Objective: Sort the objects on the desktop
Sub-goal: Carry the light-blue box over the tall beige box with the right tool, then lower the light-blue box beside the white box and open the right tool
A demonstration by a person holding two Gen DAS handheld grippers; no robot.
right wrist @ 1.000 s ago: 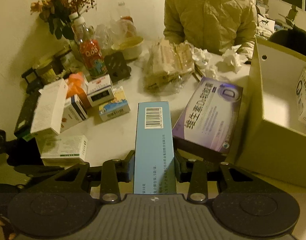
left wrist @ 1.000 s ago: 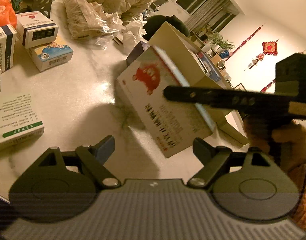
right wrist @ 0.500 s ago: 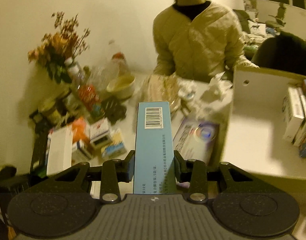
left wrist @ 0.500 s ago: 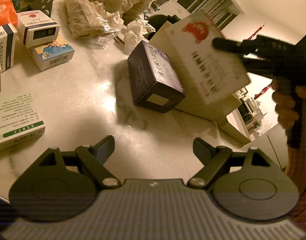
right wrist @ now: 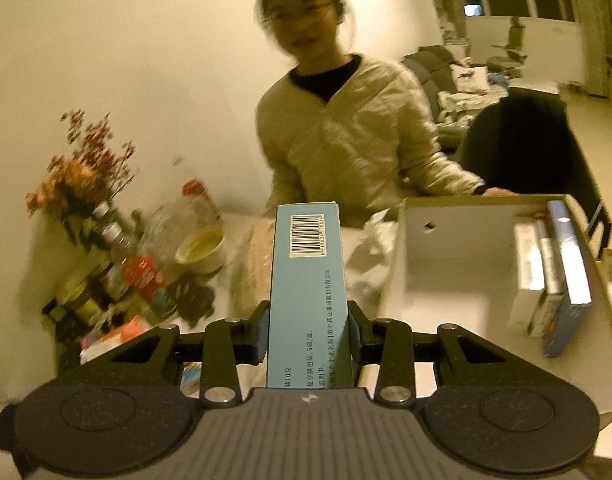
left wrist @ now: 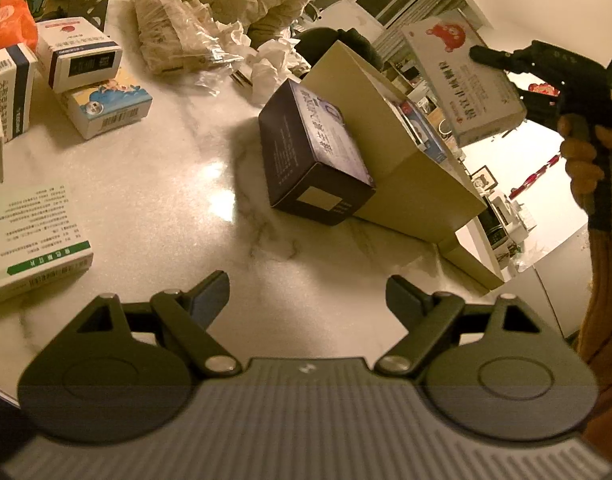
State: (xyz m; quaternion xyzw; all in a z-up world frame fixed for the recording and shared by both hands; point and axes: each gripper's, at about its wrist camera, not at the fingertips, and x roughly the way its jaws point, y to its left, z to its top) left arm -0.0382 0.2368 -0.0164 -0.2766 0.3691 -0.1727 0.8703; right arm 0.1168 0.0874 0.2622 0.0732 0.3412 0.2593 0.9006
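My right gripper (right wrist: pixel 307 336) is shut on a flat medicine box (right wrist: pixel 307 292), whose pale blue barcode edge faces the camera. In the left wrist view that same box (left wrist: pixel 461 80) shows its white face with a red bear, held high at the upper right over the open cardboard box (left wrist: pixel 405 168). Inside the cardboard box (right wrist: pixel 457 264) a few packets (right wrist: pixel 553 268) stand on edge at the right. A dark purple box (left wrist: pixel 309 152) leans against the carton's near wall. My left gripper (left wrist: pixel 307 292) hangs open over the marble table (left wrist: pixel 154 184), holding nothing.
Small medicine boxes (left wrist: pixel 82 80) lie at the table's far left, and a green-striped one (left wrist: pixel 30 240) lies near left. Crumpled tissues and a plastic bag (left wrist: pixel 186 36) sit at the back. A person in a pale padded jacket (right wrist: pixel 353 136) sits behind the table. Flowers, bottles and a bowl (right wrist: pixel 202 244) stand at left.
My right gripper has lifted the bear box off the table and carried it up and right, above the cardboard box. This uncovered the purple box. The left gripper has stayed put.
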